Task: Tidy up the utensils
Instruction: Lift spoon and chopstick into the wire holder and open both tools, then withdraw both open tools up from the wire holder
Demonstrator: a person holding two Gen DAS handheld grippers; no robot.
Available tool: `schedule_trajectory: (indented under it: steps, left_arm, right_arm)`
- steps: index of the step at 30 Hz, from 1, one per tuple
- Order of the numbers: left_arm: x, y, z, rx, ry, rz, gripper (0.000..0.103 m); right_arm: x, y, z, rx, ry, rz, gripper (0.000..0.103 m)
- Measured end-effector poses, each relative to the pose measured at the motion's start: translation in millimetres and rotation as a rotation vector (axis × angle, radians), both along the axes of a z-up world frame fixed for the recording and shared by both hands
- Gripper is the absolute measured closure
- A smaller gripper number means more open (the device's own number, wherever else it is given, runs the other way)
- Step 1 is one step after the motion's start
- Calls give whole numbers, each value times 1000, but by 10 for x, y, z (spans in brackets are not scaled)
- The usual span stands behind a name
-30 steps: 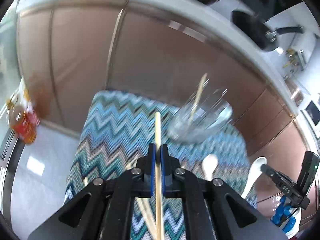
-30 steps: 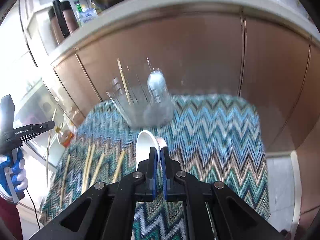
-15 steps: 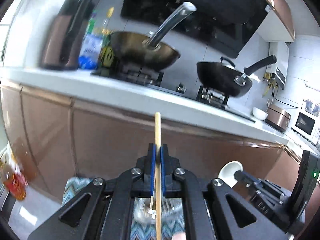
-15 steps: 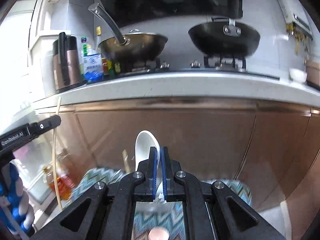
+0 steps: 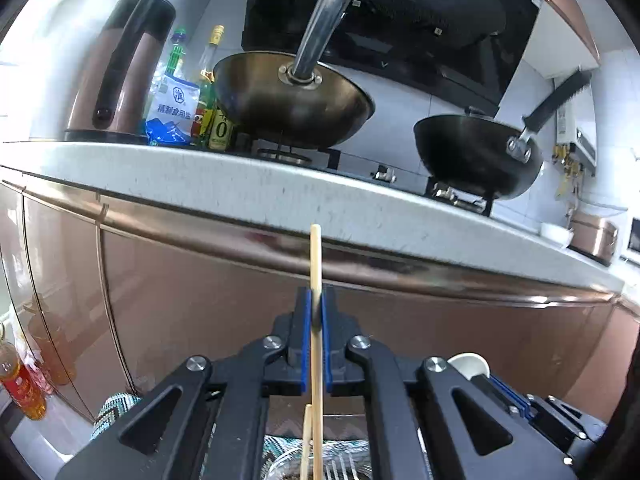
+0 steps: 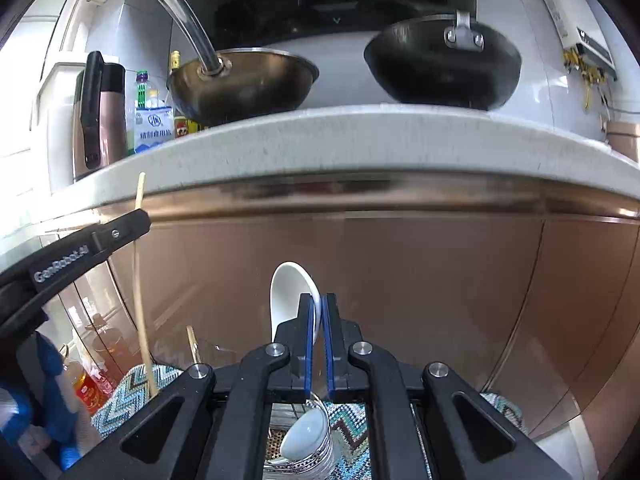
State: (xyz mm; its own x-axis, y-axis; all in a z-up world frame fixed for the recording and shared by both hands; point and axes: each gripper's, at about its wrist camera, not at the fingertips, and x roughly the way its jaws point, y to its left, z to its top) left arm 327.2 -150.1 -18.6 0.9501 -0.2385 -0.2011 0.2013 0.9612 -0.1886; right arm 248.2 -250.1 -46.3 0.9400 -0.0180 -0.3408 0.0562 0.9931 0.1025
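My left gripper [image 5: 316, 300] is shut on a wooden chopstick [image 5: 315, 256] that stands upright between the blue pads. Under it, a second chopstick [image 5: 307, 440] pokes up from the clear utensil holder [image 5: 344, 460]. In the right wrist view my right gripper [image 6: 317, 304] is shut on a white ceramic spoon [image 6: 290, 300], bowl end up. Another white spoon [image 6: 306, 434] rests in the holder [image 6: 316, 462] directly below. The left gripper [image 6: 138, 220] and its chopstick [image 6: 138, 292] show at the left, and the right gripper's spoon [image 5: 468, 362] shows at the left wrist view's lower right.
The holder stands on a zigzag mat [image 6: 128, 392] in front of brown cabinet doors [image 6: 440, 300]. Above them runs a speckled countertop [image 6: 360, 140] with two woks [image 6: 244, 84], a kettle [image 6: 98, 116] and bottles. An oil bottle [image 6: 86, 388] stands on the floor at left.
Both grippers have risen and tilted up, still gripping the chopstick and the spoon. The mat has dropped out of view and the holder now lies beneath the fingers.
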Motion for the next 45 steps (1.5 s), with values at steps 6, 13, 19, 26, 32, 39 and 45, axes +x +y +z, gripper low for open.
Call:
schedule_trajectory:
  steps: [6, 13, 19, 26, 32, 39, 45]
  left_arm:
    - [0, -41, -214, 37, 10, 29, 97]
    - [-195, 102, -89, 35, 16, 22, 83]
    - [-566, 279, 239, 51, -28, 38, 73]
    - [-1102, 488, 605, 79, -60, 51, 68]
    - [-1637, 648, 817, 129, -78, 80, 61]
    - [-2150, 833, 927, 135, -98, 132, 56]
    - [-2478, 985, 959, 138, -123, 173, 49]
  right_arm:
    - [5, 3, -203, 14, 24, 28, 93]
    - [-163, -1, -113, 18, 17, 30, 93]
    - [-461, -19, 171, 18, -6, 4, 92]
    - [-927, 70, 514, -4, -41, 1, 90]
    - [-1332, 158, 761, 7, -60, 3, 86]
    - [-1784, 260, 969, 14, -84, 6, 86]
    - [-2078, 329, 1021, 4, -93, 13, 82]
